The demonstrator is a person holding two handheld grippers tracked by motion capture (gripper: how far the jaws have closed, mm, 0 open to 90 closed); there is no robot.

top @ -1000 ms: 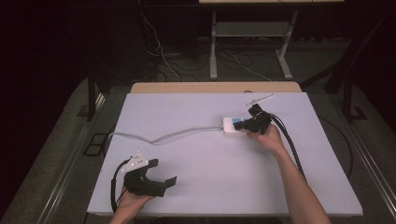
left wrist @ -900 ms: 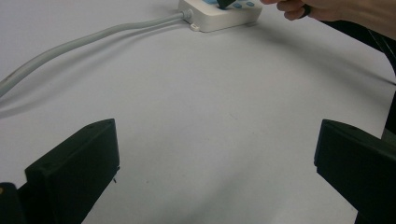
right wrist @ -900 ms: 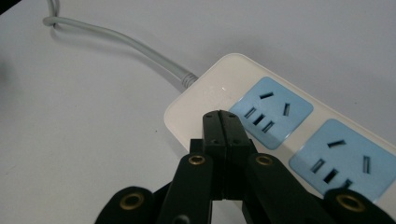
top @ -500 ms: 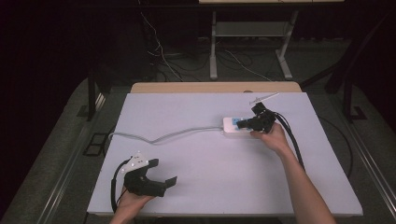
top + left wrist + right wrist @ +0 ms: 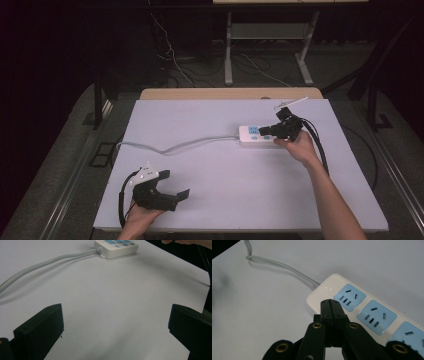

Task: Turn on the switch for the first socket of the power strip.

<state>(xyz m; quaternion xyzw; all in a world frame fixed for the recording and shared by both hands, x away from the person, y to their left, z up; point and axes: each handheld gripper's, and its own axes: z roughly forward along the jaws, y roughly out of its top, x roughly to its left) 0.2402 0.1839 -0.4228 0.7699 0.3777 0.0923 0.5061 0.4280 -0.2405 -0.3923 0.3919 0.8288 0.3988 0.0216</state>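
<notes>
- Right gripper (image 5: 331, 305) first: its two black jaws are pressed flat together with nothing between them. In the right gripper view the tips sit over the cord end of the power strip (image 5: 352, 307), right by the first blue socket panel (image 5: 349, 297). Can't tell if the tips are actually touching the casing or just above it.
- In the high view that same right gripper (image 5: 266, 132) points toward the left of the picture, roughly along the strip, with the person's right hand (image 5: 299, 148) behind it and its black cable (image 5: 320, 150) trailing back along the forearm.
- The power strip (image 5: 260, 136) is white with blue socket faces and lies flat on the right half of the white table (image 5: 225, 200), a bit toward the far side. Its long axis runs left to right across the table in the high view.
- Its cord end points to the left of that view; the grey cord (image 5: 175, 147) leaves that end, snakes across the table and goes over the left edge.
- Left gripper (image 5: 175, 185): jaws wide apart, holding nothing. It sits at the near left corner of the table in the person's left hand (image 5: 142, 217), well apart from the strip.
- In the left gripper view the two jaw blocks stand at either side with bare tabletop between them, and the power strip (image 5: 117, 247) is far off at the top with its cord (image 5: 45, 263) running out to the left.
</notes>
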